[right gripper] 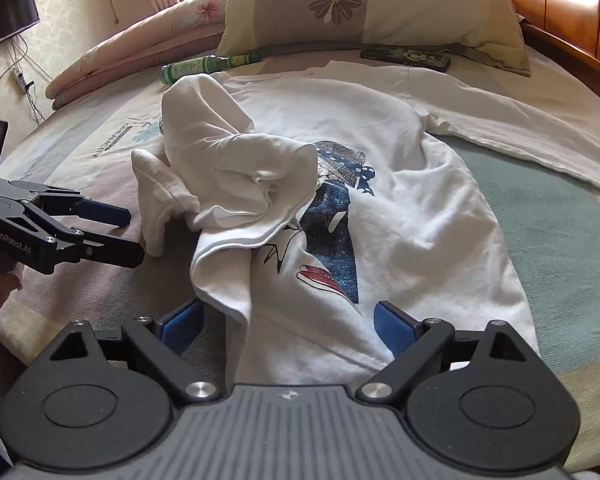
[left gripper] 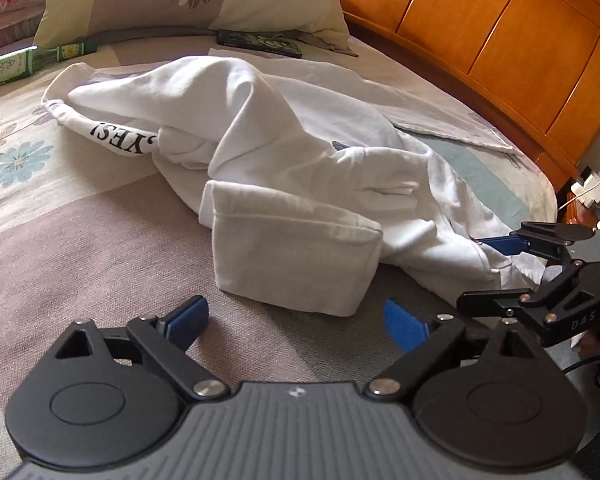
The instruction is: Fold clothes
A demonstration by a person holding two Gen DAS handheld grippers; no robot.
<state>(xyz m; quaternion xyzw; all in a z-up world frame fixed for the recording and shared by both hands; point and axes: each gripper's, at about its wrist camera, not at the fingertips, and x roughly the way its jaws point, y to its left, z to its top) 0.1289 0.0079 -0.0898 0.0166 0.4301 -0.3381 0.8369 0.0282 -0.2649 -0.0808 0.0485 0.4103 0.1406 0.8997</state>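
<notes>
A white long-sleeved shirt [right gripper: 412,216] with a blue and red print lies crumpled on the bed; one sleeve is bunched over its front and the other stretches right. In the left wrist view the shirt [left gripper: 284,168] shows "YES!" lettering and a folded cuff in front. My left gripper [left gripper: 296,320] is open and empty, just short of that cuff; it also shows in the right wrist view [right gripper: 134,234]. My right gripper [right gripper: 288,324] is open with the shirt's hem edge lying between its fingers; it shows in the left wrist view [left gripper: 484,268] at the shirt's right edge.
A floral pillow [right gripper: 372,4] lies at the head of the bed. A green bottle [right gripper: 204,66] and a dark phone [right gripper: 406,56] lie beside it. An orange wooden headboard [left gripper: 500,40] runs along the right. A rolled quilt [right gripper: 132,52] lies at the far left.
</notes>
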